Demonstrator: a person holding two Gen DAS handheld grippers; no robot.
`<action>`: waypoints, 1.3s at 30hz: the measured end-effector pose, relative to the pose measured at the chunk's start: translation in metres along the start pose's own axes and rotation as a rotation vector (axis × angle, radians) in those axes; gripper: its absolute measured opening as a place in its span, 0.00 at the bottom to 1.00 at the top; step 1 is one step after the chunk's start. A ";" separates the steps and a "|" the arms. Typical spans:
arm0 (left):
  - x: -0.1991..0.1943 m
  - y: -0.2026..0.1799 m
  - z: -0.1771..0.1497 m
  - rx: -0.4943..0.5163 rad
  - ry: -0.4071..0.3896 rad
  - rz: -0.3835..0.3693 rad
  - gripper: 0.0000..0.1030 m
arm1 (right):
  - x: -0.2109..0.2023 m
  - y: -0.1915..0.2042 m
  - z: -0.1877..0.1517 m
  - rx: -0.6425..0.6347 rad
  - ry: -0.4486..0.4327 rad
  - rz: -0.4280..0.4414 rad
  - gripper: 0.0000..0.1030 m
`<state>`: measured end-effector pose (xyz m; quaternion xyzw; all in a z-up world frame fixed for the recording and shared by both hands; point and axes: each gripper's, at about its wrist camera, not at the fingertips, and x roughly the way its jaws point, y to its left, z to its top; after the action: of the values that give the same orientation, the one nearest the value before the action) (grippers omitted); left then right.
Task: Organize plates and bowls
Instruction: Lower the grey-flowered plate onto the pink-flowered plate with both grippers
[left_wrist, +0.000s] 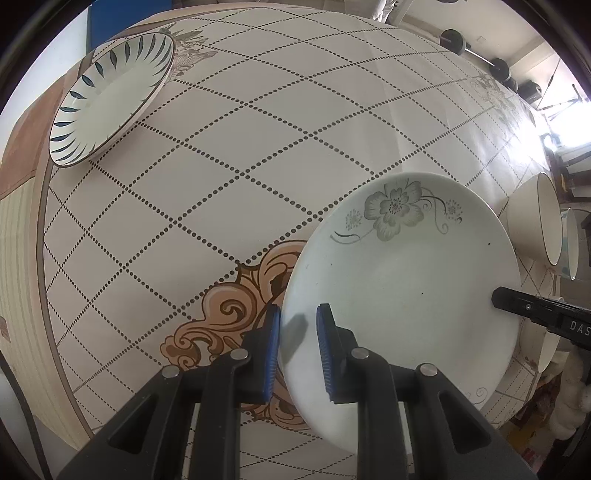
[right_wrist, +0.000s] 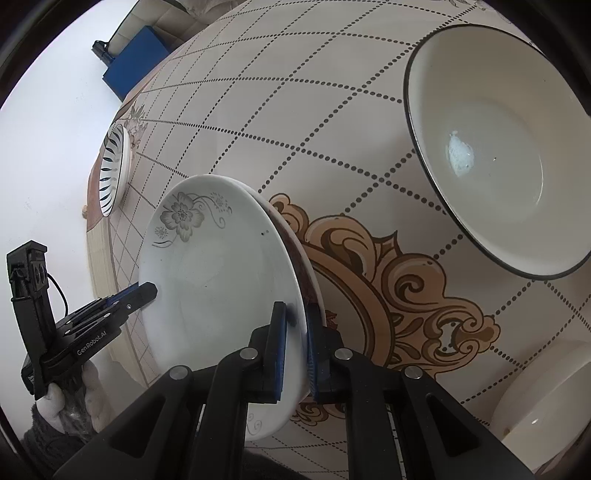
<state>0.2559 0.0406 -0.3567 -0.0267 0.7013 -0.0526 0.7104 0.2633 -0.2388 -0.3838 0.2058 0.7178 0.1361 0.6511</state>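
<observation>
both grippers clamp opposite rims of the flowered plate (left_wrist: 402, 288), left gripper (left_wrist: 297, 350) and right gripper (right_wrist: 295, 350) holding it just above the table (left_wrist: 221, 184), while the striped plate (left_wrist: 110, 96) far beyond it and 2 bowls (right_wrist: 498, 147) beside it look unsorted.

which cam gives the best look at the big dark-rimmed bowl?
Right wrist view: the dark-rimmed bowl faces the camera, with nearly the whole rim and inside visible. The left wrist view catches it only at the right edge, side-on and squashed by the fisheye.
</observation>
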 end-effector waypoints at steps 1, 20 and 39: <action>0.000 0.000 -0.001 -0.002 0.000 -0.002 0.17 | 0.001 0.002 0.000 -0.007 0.000 -0.009 0.11; 0.008 0.010 -0.003 -0.027 0.024 0.002 0.15 | -0.006 -0.009 -0.003 0.068 0.025 0.010 0.10; 0.011 -0.005 -0.009 -0.007 0.024 0.020 0.15 | 0.003 0.011 -0.010 0.018 -0.022 -0.056 0.12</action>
<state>0.2466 0.0343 -0.3671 -0.0213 0.7104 -0.0433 0.7022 0.2547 -0.2268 -0.3804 0.1929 0.7174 0.1093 0.6605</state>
